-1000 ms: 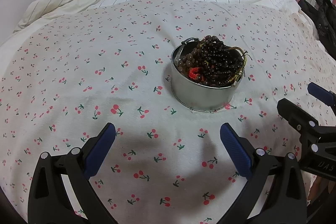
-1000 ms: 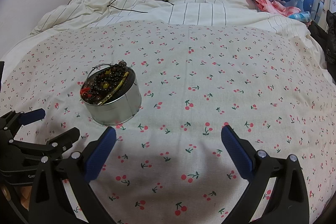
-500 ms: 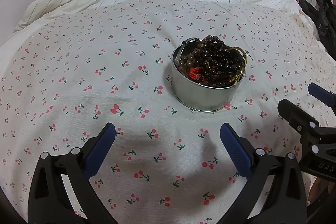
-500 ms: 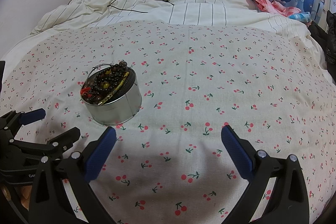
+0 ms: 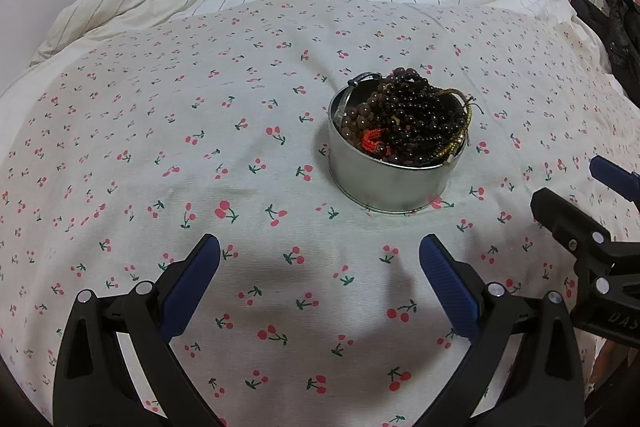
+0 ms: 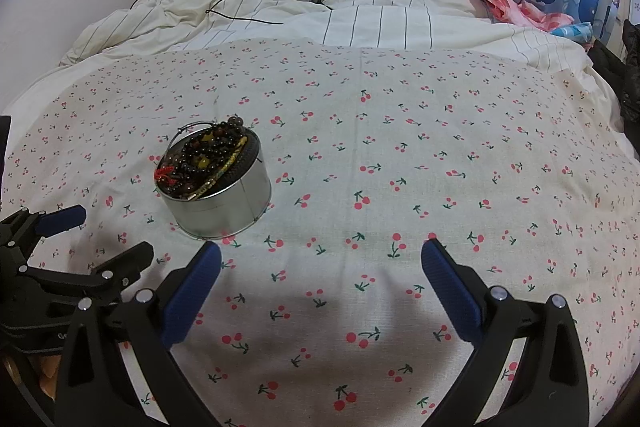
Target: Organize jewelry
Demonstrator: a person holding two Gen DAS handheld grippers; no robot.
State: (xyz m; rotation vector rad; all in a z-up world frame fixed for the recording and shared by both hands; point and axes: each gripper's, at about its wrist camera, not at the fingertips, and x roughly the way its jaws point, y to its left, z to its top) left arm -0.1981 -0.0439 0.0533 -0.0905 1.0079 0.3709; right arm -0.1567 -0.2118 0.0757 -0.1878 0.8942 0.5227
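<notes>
Here, a metal tin (image 5: 394,179) heaped with beaded bracelets (image 5: 412,125) sits mid-bed on the cherry-print sheet (image 5: 160,163); left gripper (image 5: 319,255) and right gripper (image 6: 321,259) hover empty, jaws spread. Best to pinch one top strand and lift slowly.

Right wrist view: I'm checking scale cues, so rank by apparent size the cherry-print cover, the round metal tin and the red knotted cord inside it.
1. Cherry-print cover, filling most of the view.
2. Round metal tin.
3. Red knotted cord, a small patch at the tin's near-left rim.
</notes>
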